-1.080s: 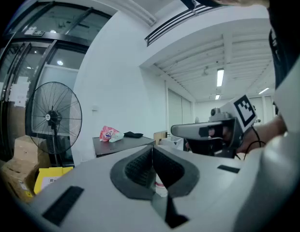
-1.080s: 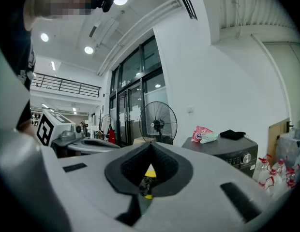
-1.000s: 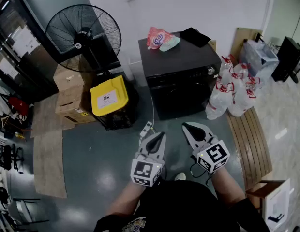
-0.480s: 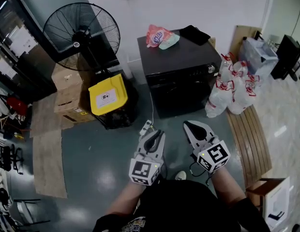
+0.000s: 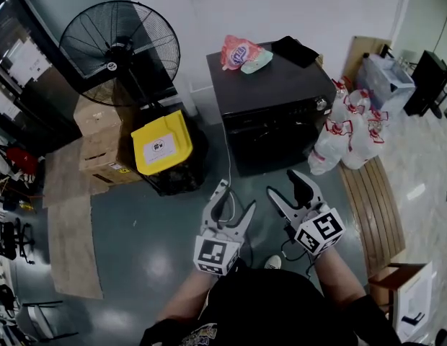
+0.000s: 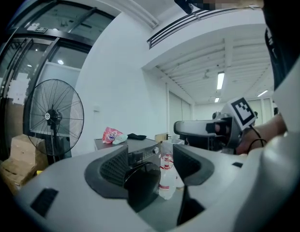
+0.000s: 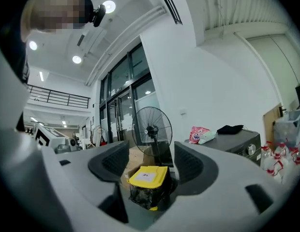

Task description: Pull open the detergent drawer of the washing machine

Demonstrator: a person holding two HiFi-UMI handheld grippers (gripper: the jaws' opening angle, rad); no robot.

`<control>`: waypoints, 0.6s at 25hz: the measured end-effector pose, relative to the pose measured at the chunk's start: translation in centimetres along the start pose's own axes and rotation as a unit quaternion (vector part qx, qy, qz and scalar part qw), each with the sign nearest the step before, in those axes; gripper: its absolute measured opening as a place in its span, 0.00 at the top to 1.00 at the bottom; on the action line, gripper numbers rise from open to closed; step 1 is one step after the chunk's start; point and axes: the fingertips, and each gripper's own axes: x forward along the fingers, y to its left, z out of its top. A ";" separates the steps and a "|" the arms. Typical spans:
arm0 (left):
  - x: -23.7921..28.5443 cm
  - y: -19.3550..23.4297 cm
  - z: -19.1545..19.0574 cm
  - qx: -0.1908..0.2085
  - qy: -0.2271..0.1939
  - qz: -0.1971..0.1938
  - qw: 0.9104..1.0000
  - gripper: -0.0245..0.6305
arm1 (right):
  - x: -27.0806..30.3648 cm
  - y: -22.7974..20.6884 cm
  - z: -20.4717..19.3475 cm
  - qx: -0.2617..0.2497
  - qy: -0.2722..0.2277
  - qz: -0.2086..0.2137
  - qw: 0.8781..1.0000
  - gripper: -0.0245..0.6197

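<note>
1. Two grippers are held level over the grey floor [image 5: 148, 225], near the person: the left gripper [image 5: 237, 196] and the right gripper [image 5: 283, 183], side by side, touching nothing.
2. Both pairs of jaws are opening, with nothing between them.
3. The black washing machine [image 5: 272, 96] stands farther off against the white wall [image 5: 209, 9], well apart from both grippers; its detergent drawer is too dark to pick out.
4. A pink packet [image 5: 236, 52] and a black cloth [image 5: 295, 51] lie on its top; a fan [image 5: 119, 52] and a yellow-lidded bin [image 5: 161, 144] stand to its left.

**Crowded Grey Floor**

The glossy floor [image 5: 151, 258] carried a black washing machine [image 5: 277, 121], a yellow-lidded bin [image 5: 161, 144] near it, a pedestal fan [image 5: 119, 52], stacked cardboard boxes [image 5: 101, 146], bagged bottles [image 5: 350, 139], a slatted wooden board [image 5: 371, 207] and flattened cardboard [image 5: 72, 244].
</note>
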 end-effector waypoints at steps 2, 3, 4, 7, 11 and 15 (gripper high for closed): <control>0.4 1.4 -0.2 0.004 -0.001 0.000 1.000 0.55 | 1.2 -0.4 -0.2 0.011 0.000 -0.007 1.000 0.48; 0.5 2.1 -0.3 0.007 -0.002 0.000 1.000 0.54 | 1.7 -0.5 -0.3 0.015 0.000 -0.009 1.000 0.47; 0.6 2.8 -0.4 0.009 -0.003 0.000 1.000 0.54 | 2.3 -0.6 -0.4 0.021 0.000 -0.011 1.000 0.47; 1.0 4.8 -0.5 0.010 -0.002 -0.007 1.000 0.54 | 4.2 -0.8 -0.8 0.039 -0.005 -0.017 0.999 0.46; 1.7 8.0 -0.3 0.008 0.001 -0.017 1.000 0.54 | 7.2 -1.2 -1.4 0.060 -0.004 -0.034 0.998 0.45; 2.8 11.1 -0.5 0.005 0.005 -0.031 1.000 0.54 | 10.2 -1.9 -2.2 0.074 -0.003 -0.053 0.996 0.45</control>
